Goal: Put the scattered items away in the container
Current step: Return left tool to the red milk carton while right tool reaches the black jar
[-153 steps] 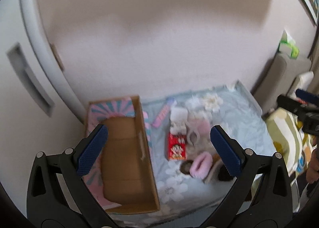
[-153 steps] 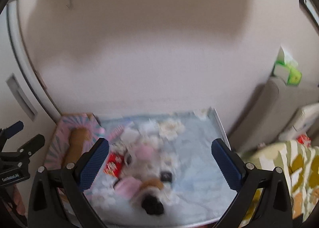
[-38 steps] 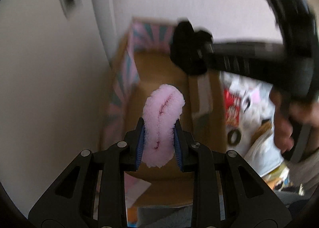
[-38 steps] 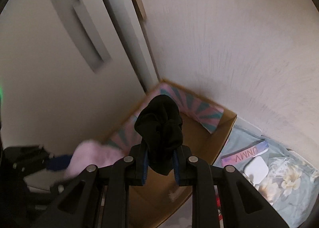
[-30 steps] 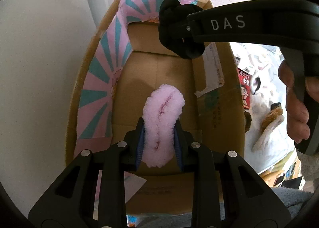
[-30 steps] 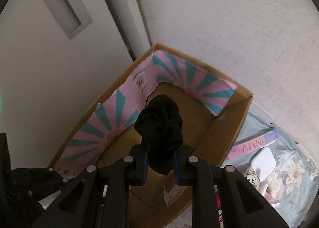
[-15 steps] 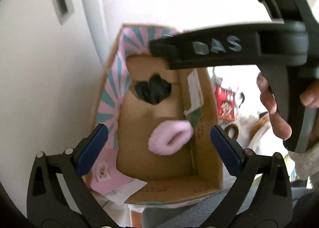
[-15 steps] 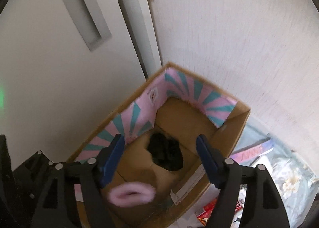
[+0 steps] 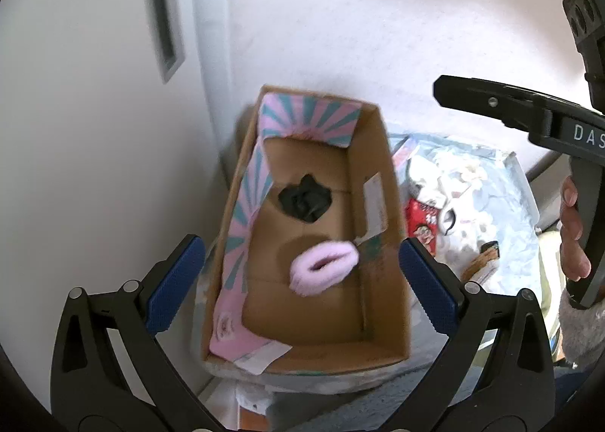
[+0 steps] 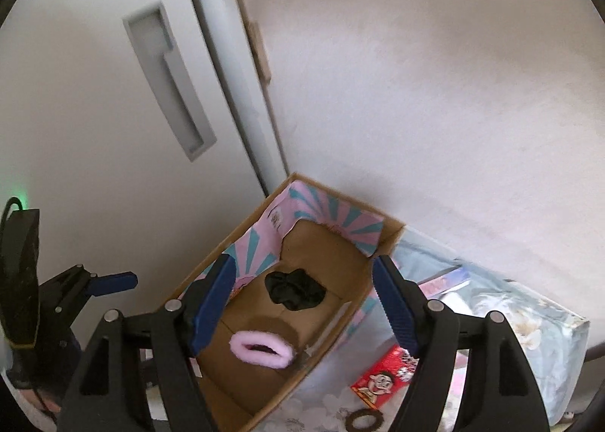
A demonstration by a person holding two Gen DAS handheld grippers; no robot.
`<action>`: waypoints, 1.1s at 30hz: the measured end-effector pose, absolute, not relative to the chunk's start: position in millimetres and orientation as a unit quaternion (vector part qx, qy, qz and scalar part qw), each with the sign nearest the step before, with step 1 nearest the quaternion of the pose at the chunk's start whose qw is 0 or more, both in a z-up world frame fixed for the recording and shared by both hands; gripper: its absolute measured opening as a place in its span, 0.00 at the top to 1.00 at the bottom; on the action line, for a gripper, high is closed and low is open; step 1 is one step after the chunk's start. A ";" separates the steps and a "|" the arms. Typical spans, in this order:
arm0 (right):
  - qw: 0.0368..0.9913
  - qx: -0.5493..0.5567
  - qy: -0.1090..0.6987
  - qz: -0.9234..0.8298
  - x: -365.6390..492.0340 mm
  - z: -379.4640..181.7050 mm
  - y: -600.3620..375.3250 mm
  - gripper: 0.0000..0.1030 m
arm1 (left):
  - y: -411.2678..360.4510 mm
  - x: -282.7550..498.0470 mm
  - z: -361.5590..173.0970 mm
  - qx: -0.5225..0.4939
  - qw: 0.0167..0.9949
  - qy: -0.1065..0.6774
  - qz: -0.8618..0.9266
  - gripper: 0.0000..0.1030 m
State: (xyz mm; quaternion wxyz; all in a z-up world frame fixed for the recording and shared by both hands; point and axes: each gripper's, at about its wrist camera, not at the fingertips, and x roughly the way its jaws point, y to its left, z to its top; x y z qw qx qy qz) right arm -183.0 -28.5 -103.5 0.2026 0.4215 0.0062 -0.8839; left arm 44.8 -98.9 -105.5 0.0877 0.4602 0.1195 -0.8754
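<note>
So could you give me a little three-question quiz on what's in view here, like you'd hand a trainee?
1. True or false: the pink fluffy scrunchie lies inside the cardboard box.
2. Which item lies outside the box, on the floral cloth?
A. the black scrunchie
B. the red snack packet
C. the pink fluffy scrunchie
3. Fill in: both the left tongs and the right tongs are ____, with nothing gripped between their blue pads.

Key
1. True.
2. B; both scrunchies rest on the box floor.
3. Open.
</note>
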 end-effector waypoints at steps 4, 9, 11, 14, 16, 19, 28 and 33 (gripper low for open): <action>0.183 0.408 -0.017 -0.894 -170.4 -82.7 2.7 0.31 | -84.6 34.1 -93.2 0.451 0.074 0.105 -0.883 0.01; 0.138 0.391 -0.045 -0.909 -147.6 -70.2 50.3 0.31 | -52.9 14.2 -86.8 0.447 0.035 0.085 -0.890 0.01; 0.113 0.387 -0.048 -0.914 -137.5 -67.5 68.9 0.31 | -37.7 3.4 -85.9 0.451 0.017 0.074 -0.890 0.01; 0.068 0.383 -0.055 -0.919 -120.1 -68.6 98.5 0.31 | -11.0 -12.7 -90.2 0.458 -0.006 0.049 -0.887 0.01; 0.041 0.387 -0.065 -0.919 -108.1 -71.5 118.2 0.31 | 8.4 -21.7 -97.2 0.467 -0.022 0.026 -0.884 0.01; 0.004 0.396 -0.077 -0.915 -90.5 -78.8 144.6 0.28 | 35.7 -33.7 -118.1 0.490 -0.042 -0.005 -0.871 0.01; -0.039 0.455 -0.137 -0.879 -58.3 -135.2 185.0 0.28 | 76.4 -56.0 -179.2 0.552 -0.070 -0.014 -0.831 0.01; -0.039 0.493 -0.156 -0.855 -58.8 -180.7 189.9 0.28 | 79.7 -70.7 -207.6 0.576 -0.055 -0.005 -0.816 0.01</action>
